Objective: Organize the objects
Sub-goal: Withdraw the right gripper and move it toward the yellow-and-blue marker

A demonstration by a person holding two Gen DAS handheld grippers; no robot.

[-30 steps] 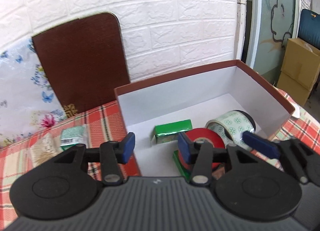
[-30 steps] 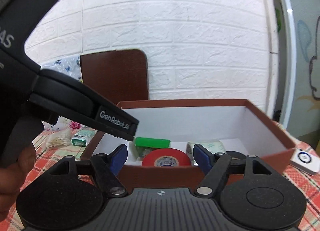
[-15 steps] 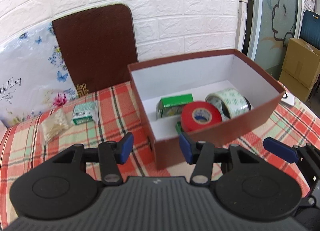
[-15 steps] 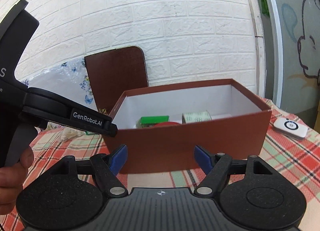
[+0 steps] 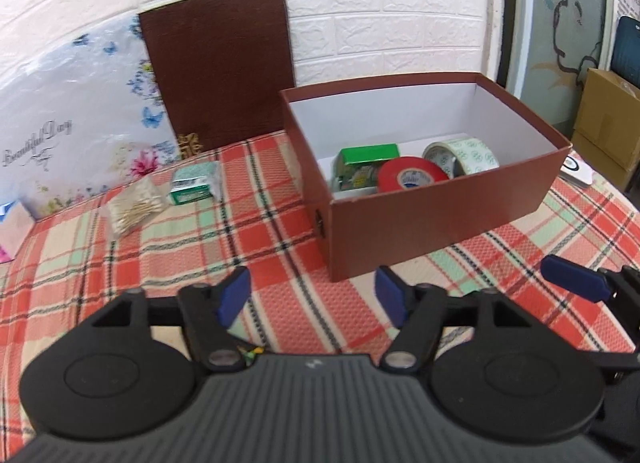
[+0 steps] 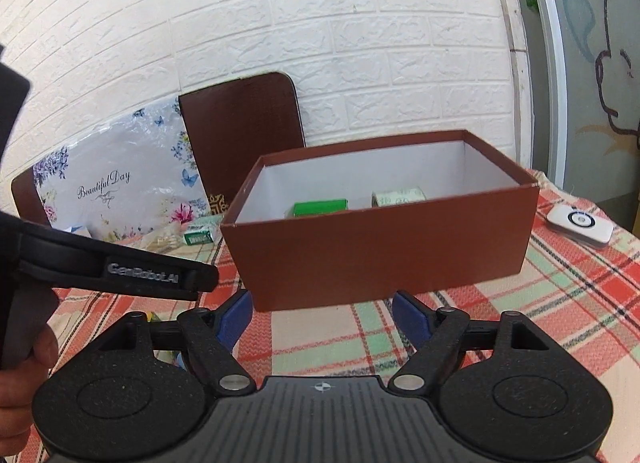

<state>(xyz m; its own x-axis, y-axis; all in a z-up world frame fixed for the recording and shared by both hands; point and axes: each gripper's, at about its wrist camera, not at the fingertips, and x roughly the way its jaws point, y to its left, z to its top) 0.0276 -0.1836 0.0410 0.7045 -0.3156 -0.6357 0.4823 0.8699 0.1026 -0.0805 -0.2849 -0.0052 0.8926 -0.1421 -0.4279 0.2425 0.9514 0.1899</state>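
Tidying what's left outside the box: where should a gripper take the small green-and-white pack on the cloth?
Grip the green-and-white pack across its two long sides, coming down from above: it lies flat, and the cotton swab bag crowds its left end.

"Beautiful Day" stands on the floral bag (image 6: 120,187); "GenRobot.AI" on the left gripper (image 6: 144,274).

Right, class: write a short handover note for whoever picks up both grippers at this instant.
Left gripper: empty, fingers opening, in front of the brown cardboard box.
Right gripper: empty, fingers opening, facing the box front.
Done: red tape roll, green carton and patterned clear tape roll lie in the box.
Left: small green-and-white pack and bag of cotton swabs on the checked tablecloth, left of the box; white round-button device to its right.
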